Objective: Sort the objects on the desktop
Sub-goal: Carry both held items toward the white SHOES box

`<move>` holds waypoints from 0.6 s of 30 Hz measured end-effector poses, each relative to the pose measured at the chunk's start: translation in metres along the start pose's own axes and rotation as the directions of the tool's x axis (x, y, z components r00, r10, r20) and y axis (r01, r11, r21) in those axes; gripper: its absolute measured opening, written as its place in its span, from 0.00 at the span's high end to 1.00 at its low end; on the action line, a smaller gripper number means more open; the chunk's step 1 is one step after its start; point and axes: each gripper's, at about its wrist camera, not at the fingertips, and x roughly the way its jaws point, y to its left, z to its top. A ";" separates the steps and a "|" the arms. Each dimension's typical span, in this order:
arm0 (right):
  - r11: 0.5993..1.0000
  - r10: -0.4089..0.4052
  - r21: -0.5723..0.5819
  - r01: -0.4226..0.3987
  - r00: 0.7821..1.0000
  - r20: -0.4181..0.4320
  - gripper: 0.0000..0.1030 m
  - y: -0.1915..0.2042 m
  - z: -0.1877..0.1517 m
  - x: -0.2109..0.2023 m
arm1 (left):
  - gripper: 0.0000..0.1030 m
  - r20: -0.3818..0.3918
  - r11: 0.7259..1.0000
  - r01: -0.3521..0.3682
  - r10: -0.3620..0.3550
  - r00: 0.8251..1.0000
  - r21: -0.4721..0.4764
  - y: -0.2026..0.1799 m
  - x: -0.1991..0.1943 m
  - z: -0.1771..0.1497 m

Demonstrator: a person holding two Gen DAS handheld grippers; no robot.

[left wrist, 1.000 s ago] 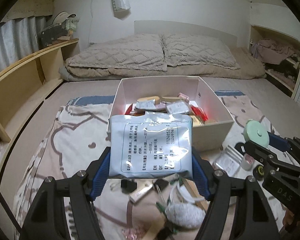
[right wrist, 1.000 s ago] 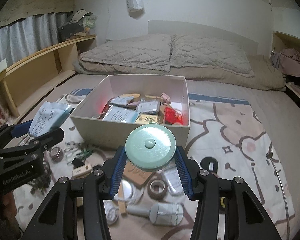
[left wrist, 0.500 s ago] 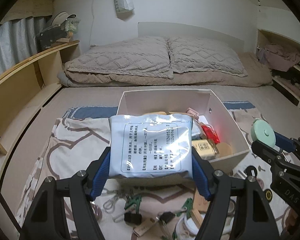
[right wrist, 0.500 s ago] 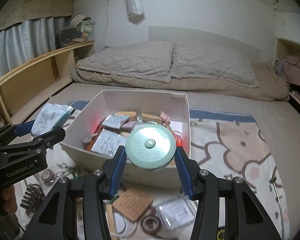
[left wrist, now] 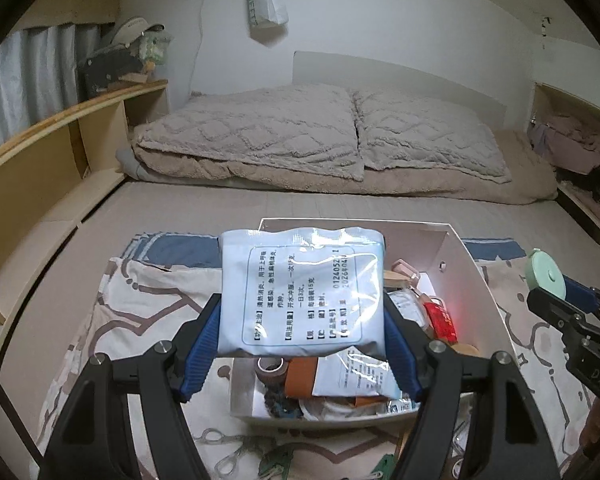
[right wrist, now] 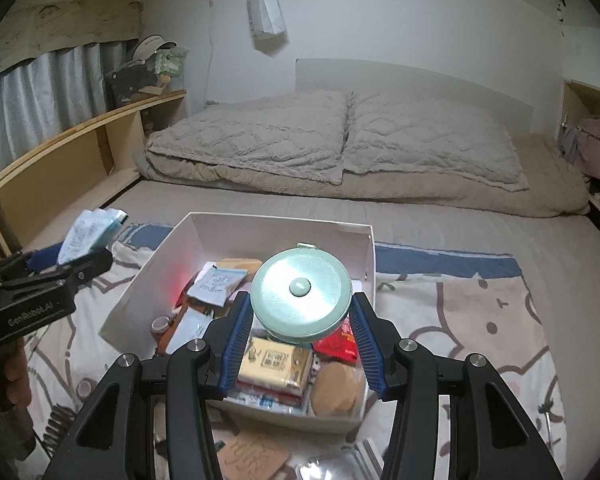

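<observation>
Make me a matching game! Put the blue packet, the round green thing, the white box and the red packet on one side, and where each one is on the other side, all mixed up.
Things:
1. pale blue packet
2. round mint-green case
3. white box
4. red packet

Places:
A. on the patterned blanket
B. inside the box
C. clamped in the left gripper
D. clamped in the right gripper

Pairs: 1-C, 2-D, 3-A, 4-B

Walls: plain white — a white paper bag hangs high up.
Bed: beige quilted bedding, white headboard.
Left side: wooden shelf — grey curtain behind.
</observation>
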 end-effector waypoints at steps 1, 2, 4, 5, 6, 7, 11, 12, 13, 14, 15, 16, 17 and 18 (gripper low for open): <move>1.000 0.003 0.002 -0.003 1.000 -0.004 0.51 0.000 0.001 0.004 | 0.29 -0.006 1.000 0.003 -0.003 1.000 -0.009 0.001 0.004 0.001; 1.000 0.002 0.005 -0.002 1.000 -0.017 0.51 0.000 0.001 0.009 | 0.29 -0.016 1.000 0.012 -0.012 1.000 -0.020 0.001 0.010 0.003; 1.000 0.007 0.007 -0.007 0.999 -0.036 0.51 0.000 0.002 0.019 | 0.29 -0.033 0.999 0.018 -0.019 0.999 -0.029 -0.001 0.022 0.005; 1.000 0.008 0.005 -0.008 0.999 -0.045 0.51 0.001 0.003 0.024 | 0.29 -0.040 0.999 0.019 -0.020 0.999 -0.026 -0.002 0.028 0.006; 1.000 0.007 0.001 -0.007 0.998 -0.055 0.51 0.002 0.004 0.029 | 0.29 -0.046 1.000 0.021 -0.022 0.999 -0.022 -0.004 0.031 0.005; 1.000 0.009 -0.003 -0.009 0.998 -0.064 0.51 0.003 0.005 0.033 | 0.29 -0.057 1.000 0.020 -0.021 0.998 -0.016 -0.007 0.040 0.005; 1.000 0.013 -0.015 -0.015 0.992 -0.123 0.51 0.004 0.011 0.056 | 0.29 -0.101 1.000 0.030 -0.031 0.994 -0.009 -0.013 0.064 0.005; 1.000 0.012 -0.014 -0.014 0.991 -0.135 0.51 0.003 0.013 0.062 | 0.29 -0.108 1.000 0.029 -0.030 0.994 -0.010 -0.014 0.070 0.005; 1.000 0.013 -0.010 -0.015 0.988 -0.152 0.51 0.002 0.017 0.069 | 0.29 -0.117 1.000 0.030 -0.031 0.993 -0.011 -0.015 0.076 0.005; 1.000 0.016 -0.005 -0.017 0.986 -0.164 0.51 0.000 0.019 0.074 | 0.29 -0.123 0.999 0.030 -0.031 0.992 -0.014 -0.015 0.082 0.006; 1.000 0.018 0.000 -0.018 0.984 -0.176 0.51 0.000 0.021 0.079 | 0.29 -0.125 0.999 0.028 -0.030 0.992 -0.016 -0.014 0.084 0.007; 1.000 0.016 0.006 -0.016 0.982 -0.190 0.51 -0.002 0.024 0.086 | 0.29 -0.126 1.000 0.021 -0.023 0.992 -0.019 -0.014 0.088 0.008; 1.000 0.016 0.013 -0.014 0.979 -0.204 0.51 -0.004 0.027 0.092 | 0.29 -0.127 1.000 0.020 -0.022 0.992 -0.019 -0.013 0.092 0.009; 1.000 0.018 0.019 -0.014 0.976 -0.218 0.51 -0.004 0.028 0.099 | 0.29 -0.131 1.000 0.024 -0.026 0.991 -0.018 -0.013 0.095 0.009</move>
